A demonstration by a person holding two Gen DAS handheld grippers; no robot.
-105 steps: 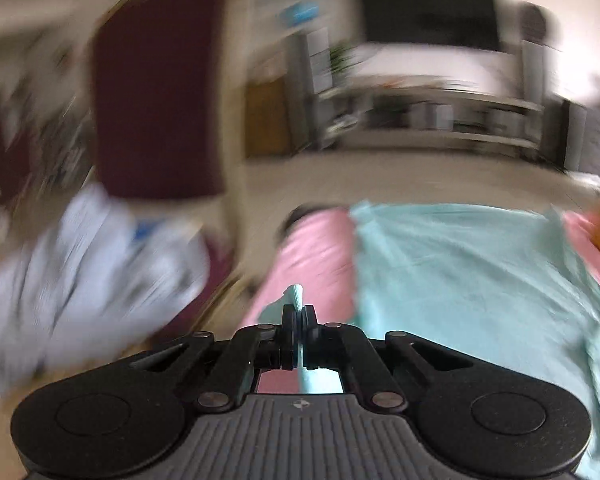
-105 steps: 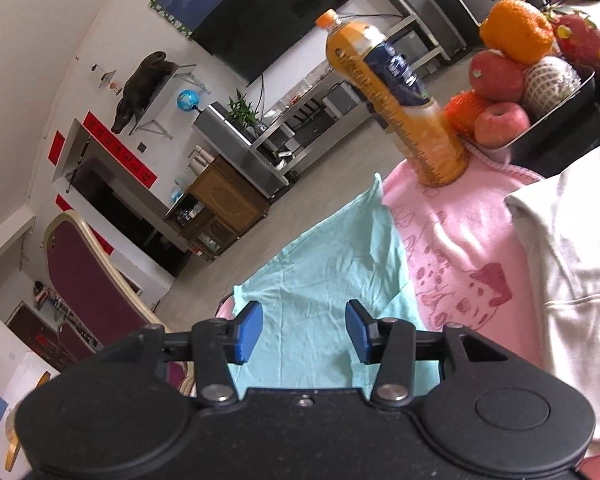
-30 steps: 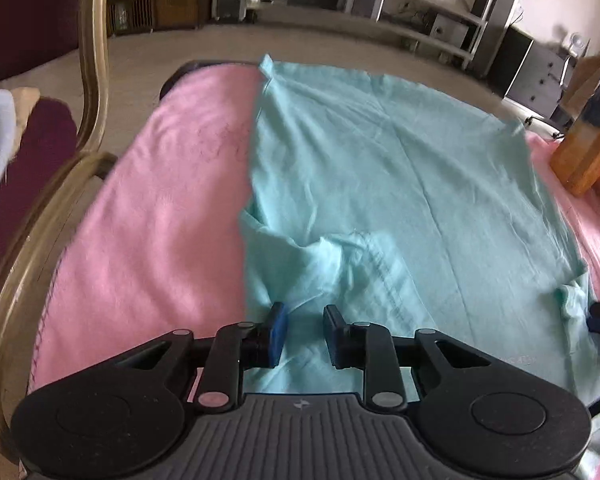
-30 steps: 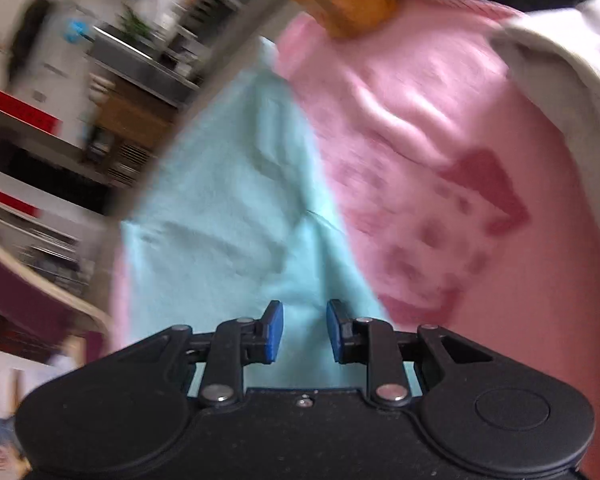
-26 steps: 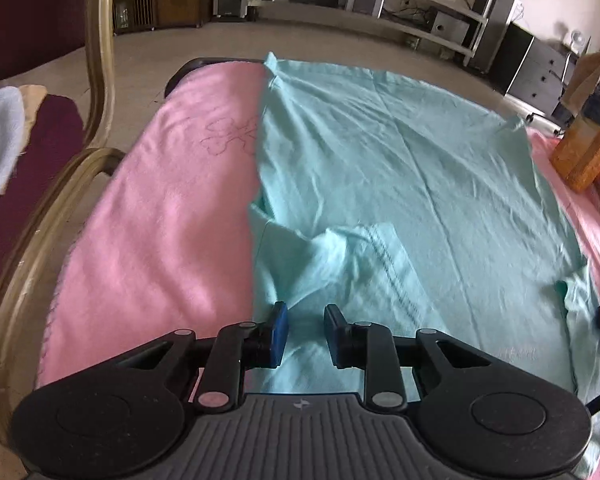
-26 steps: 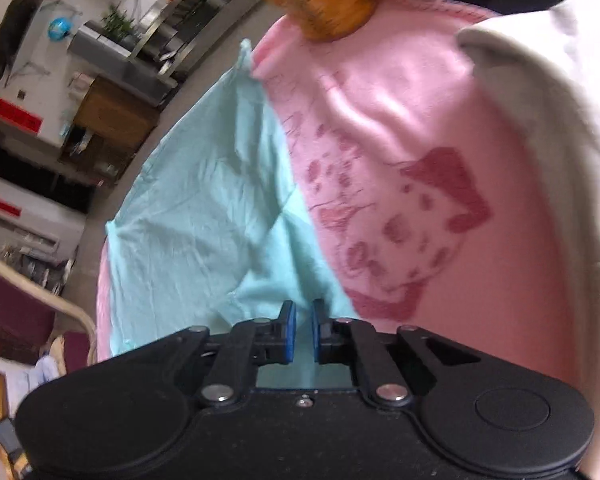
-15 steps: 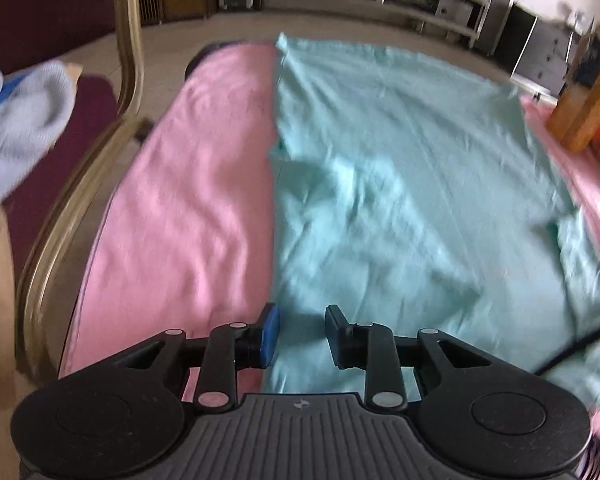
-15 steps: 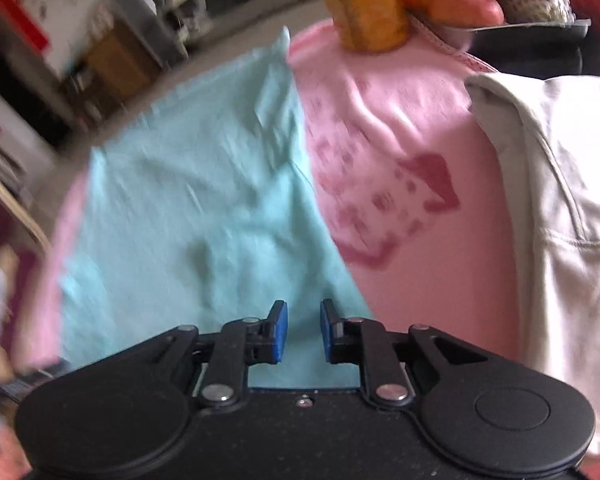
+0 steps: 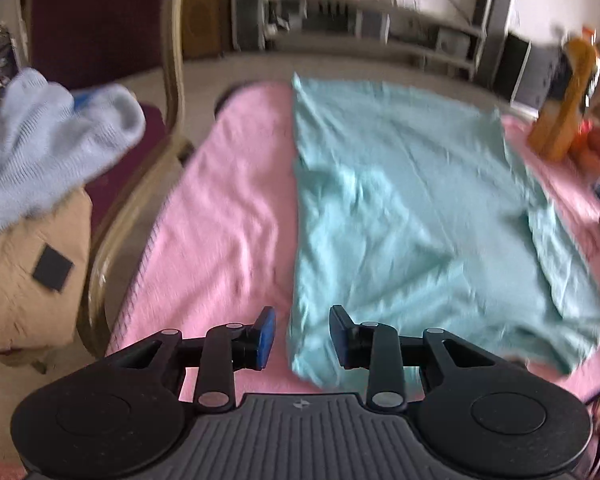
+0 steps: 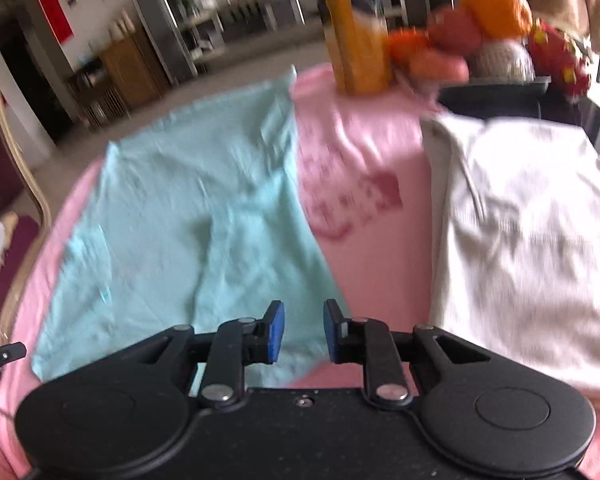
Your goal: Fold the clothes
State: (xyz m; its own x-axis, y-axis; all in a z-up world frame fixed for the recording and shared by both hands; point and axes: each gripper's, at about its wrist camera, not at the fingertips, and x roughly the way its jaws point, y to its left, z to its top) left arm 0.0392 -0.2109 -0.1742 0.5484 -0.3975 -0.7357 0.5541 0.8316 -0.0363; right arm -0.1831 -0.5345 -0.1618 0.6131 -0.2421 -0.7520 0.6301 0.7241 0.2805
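A teal garment (image 9: pixel 412 216) lies spread on a pink blanket (image 9: pixel 228 216) that covers the table; it also shows in the right wrist view (image 10: pixel 188 216). My left gripper (image 9: pixel 302 334) is open and empty, raised above the garment's near left corner. My right gripper (image 10: pixel 303 332) is open and empty, raised above the garment's near right corner. A folded white garment (image 10: pixel 528 232) lies on the blanket at the right.
A chair (image 9: pixel 172 92) with a gold frame stands left of the table, with a light blue cloth (image 9: pixel 44 144) and a tan cloth (image 9: pixel 24 280) on it. An orange drink bottle (image 10: pixel 356 28) and a fruit tray (image 10: pixel 496 88) stand at the far right.
Both grippers have pulled back and up from the teal garment and opened wider. The garment's near part now lies flatter, with both sleeves folded inward.
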